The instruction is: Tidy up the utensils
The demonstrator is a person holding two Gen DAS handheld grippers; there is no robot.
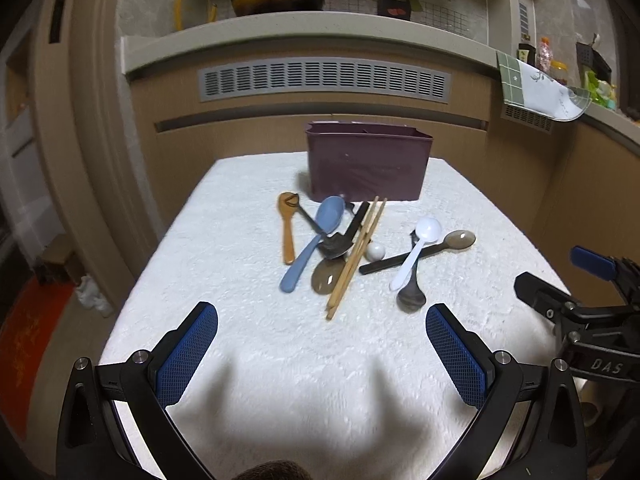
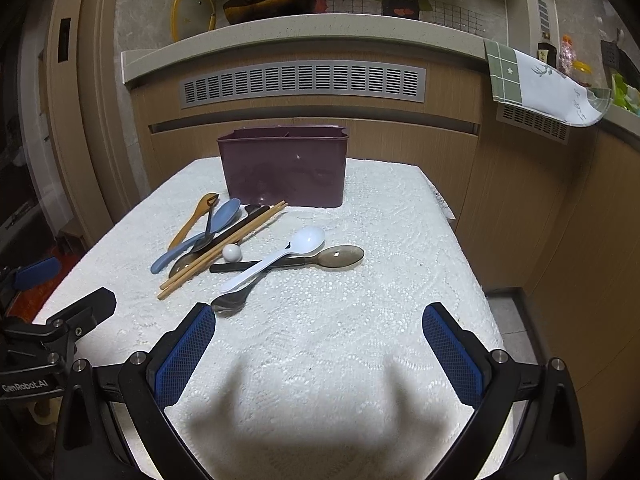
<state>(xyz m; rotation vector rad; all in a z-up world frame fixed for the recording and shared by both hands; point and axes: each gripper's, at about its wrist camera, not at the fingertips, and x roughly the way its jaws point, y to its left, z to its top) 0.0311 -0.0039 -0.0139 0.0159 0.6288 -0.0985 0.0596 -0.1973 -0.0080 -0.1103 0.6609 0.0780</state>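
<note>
Fingers (image 1: 188, 356) of both grippers spread above white tablecloth (image 1: 240, 340), kitchen counter (image 1: 280, 36) behind.

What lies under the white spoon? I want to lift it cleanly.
The white spoon crosses over a smoky spoon and a dark spoon. Their covered crossing parts cannot be seen.

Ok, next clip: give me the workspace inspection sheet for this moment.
Surface: white textured cloth covering the table.
Job's things: purple bin at the far end, nothing visibly in it; blue spoon, chopsticks, white spoon, smoky clear spoon, orange utensil and dark utensils lie loose, partly overlapping.
Clutter: small white ball among the utensils.
Grippers: left gripper and right gripper open, holding nothing, short of the pile.
Cables: nothing seen.
Surroundings: counter with a pan, hanging towel.
</note>
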